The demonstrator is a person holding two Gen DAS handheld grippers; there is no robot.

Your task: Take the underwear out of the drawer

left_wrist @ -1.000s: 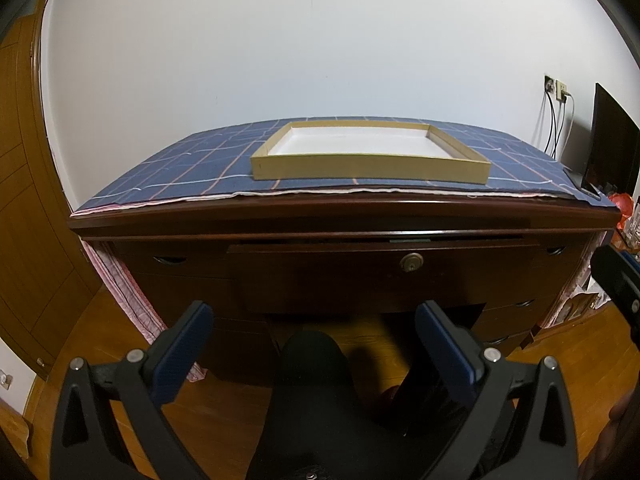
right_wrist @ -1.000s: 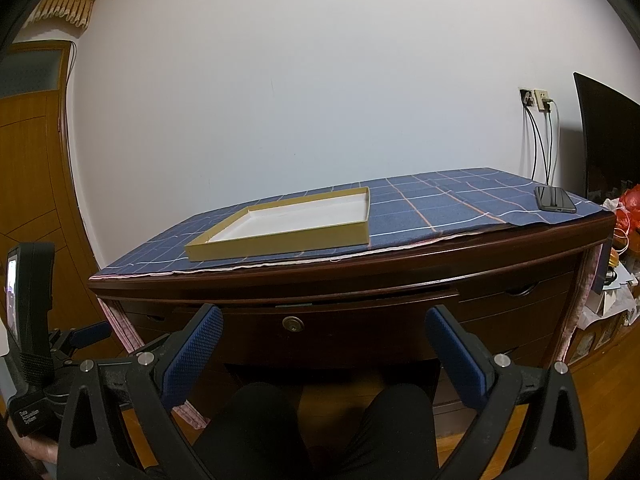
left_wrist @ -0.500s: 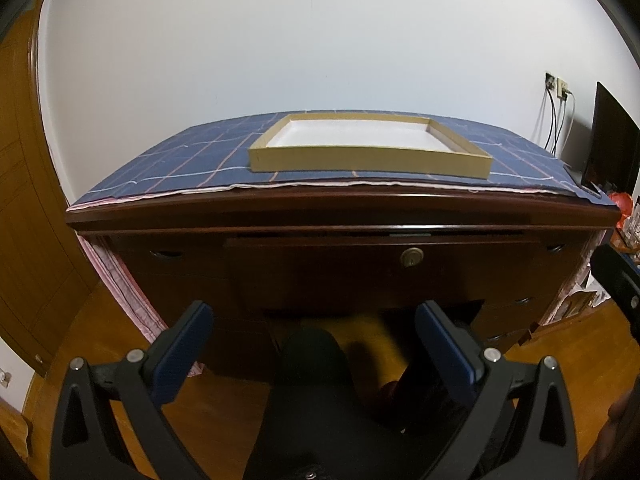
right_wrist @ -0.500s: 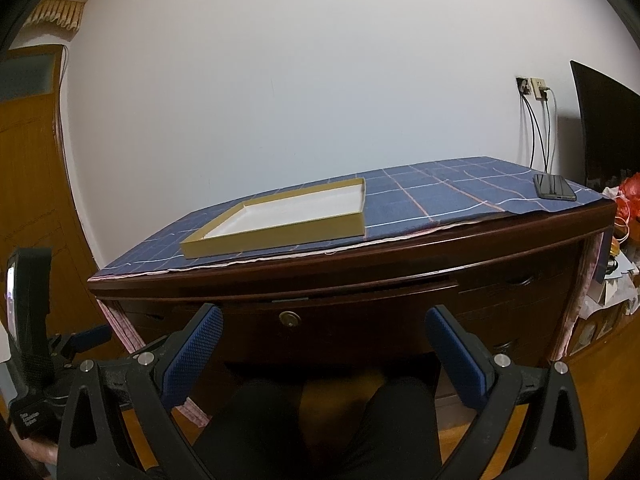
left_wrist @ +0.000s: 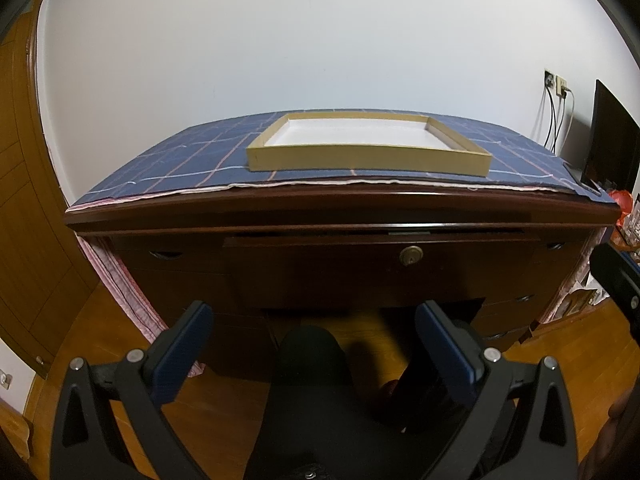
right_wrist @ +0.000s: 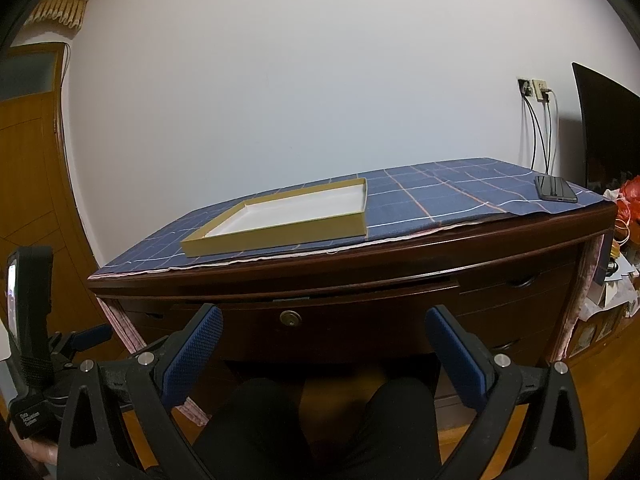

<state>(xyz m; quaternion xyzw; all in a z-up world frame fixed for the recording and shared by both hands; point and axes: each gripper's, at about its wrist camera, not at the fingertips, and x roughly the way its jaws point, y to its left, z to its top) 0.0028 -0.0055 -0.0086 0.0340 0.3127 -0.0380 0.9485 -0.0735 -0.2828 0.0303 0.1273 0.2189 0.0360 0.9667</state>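
Note:
A dark wooden desk has a wide centre drawer with a round brass lock. The drawer looks shut or barely ajar; no underwear shows. My left gripper is open and empty, held below and in front of the drawer. My right gripper is open and empty, also just in front of the drawer. A shallow tan tray with a white inside lies on the blue plaid cloth on top.
The person's black-clad knees are under the desk. Side drawers flank the centre. A phone lies at the cloth's right end. A dark screen and wall cables stand at right. A wooden door is at left.
Both grippers have moved slightly nearer the desk and shifted view; the right one has dropped a little toward the drawer front. Both stay open.

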